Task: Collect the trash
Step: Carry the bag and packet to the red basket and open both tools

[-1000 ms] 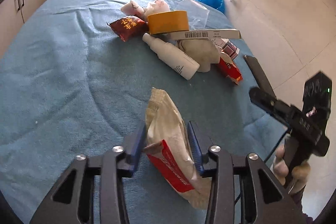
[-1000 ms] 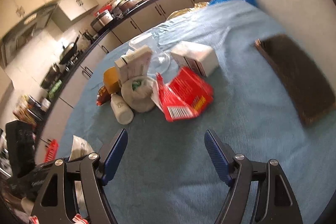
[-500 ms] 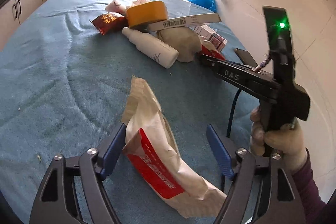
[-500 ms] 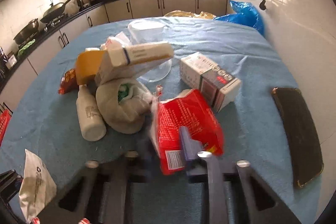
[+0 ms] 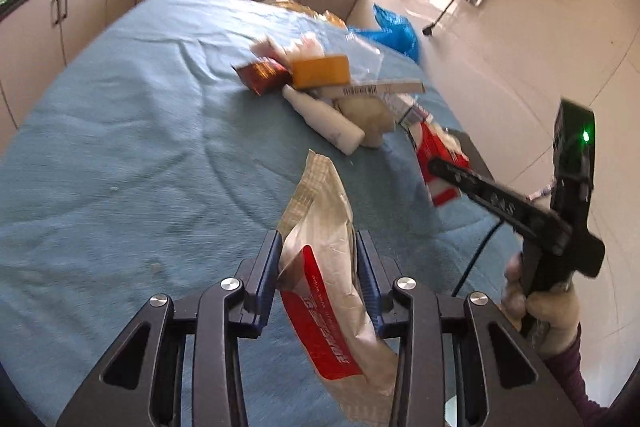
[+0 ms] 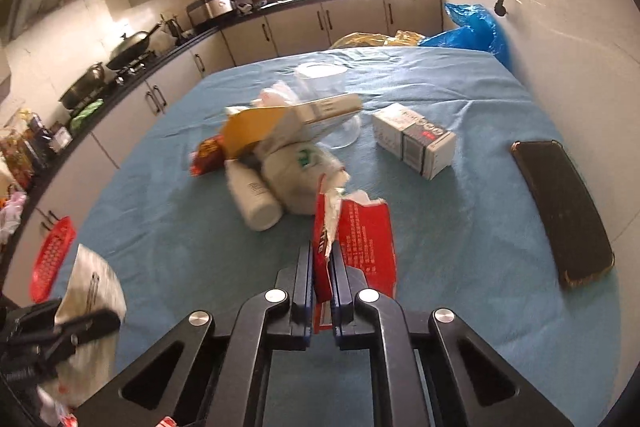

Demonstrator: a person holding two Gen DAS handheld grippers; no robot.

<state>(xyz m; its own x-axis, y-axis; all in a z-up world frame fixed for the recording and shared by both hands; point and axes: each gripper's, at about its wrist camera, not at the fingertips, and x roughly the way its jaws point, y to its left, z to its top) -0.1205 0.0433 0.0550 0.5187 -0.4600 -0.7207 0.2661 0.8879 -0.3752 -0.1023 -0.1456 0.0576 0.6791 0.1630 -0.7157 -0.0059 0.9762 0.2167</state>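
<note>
In our left hand, the left claw has its jaws closing on a white and red wrapper, whose crumpled body stands up between the blue pads and sticks out past their tips; both pads touch its sides. The wrapper hangs clear above the blue cloth of the desk.

In our right hand, the right claw is pressed together on a torn red packet, pinching one flap of it between the pads. The rest of the packet spreads out to the right of the claw, with white torn paper showing at its top edge. From the left wrist view we see the same claw reaching in from the right, held by a gloved hand, with the red packet at its tip.

Just beyond the red packet lies the heap of remaining trash: a white bottle on its side, a cream-coloured bundle touching it, a yellow roll and a long flat box resting on top, and a small red snack bag at the heap's left edge. To the right of the heap a white carton lies alone, apart from it. Further right of the carton, near the desk edge, lies a dark phone. Behind the heap stands a clear cup.
</note>
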